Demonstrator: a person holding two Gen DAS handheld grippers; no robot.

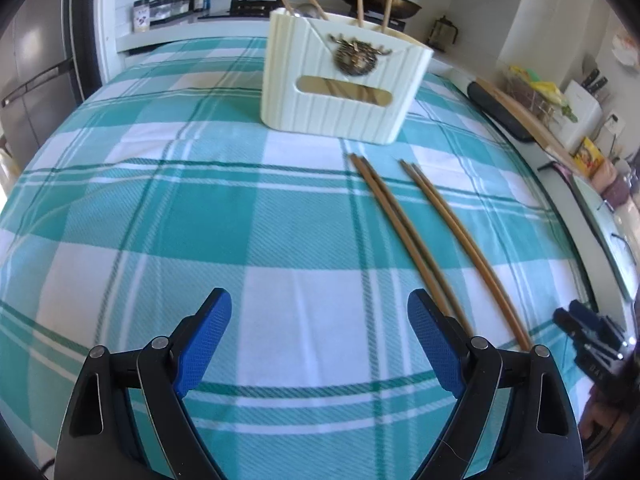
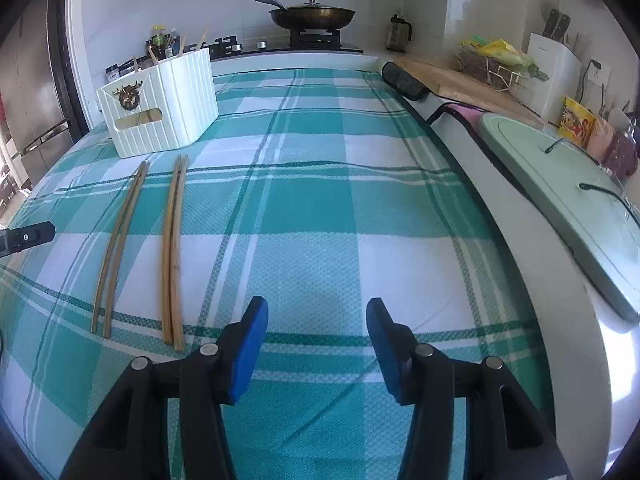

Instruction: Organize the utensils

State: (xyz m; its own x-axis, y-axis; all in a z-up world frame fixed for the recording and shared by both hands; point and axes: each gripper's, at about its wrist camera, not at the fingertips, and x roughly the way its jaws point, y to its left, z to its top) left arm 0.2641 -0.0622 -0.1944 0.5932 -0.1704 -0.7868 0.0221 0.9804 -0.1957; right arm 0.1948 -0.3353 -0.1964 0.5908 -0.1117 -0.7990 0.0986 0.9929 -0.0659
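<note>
A cream ribbed utensil holder point(image 1: 344, 80) with a brass emblem stands at the far side of a teal checked tablecloth point(image 1: 200, 220); several chopsticks stick out of it. It also shows in the right wrist view point(image 2: 160, 108). Two pairs of wooden chopsticks lie on the cloth in front of it: a darker pair point(image 1: 400, 224) point(image 2: 120, 244) and a lighter pair point(image 1: 468, 248) point(image 2: 173, 252). My left gripper point(image 1: 320, 336) is open and empty, just left of the darker pair's near ends. My right gripper point(image 2: 318, 340) is open and empty, to the right of the lighter pair.
A stove with a lidded pan point(image 2: 314, 14) and sauce bottles point(image 2: 162, 42) stand behind the table. A pale green appliance point(image 2: 560, 184) and a wooden board point(image 2: 460, 80) border the table's right edge. A fridge point(image 1: 36, 80) is at left.
</note>
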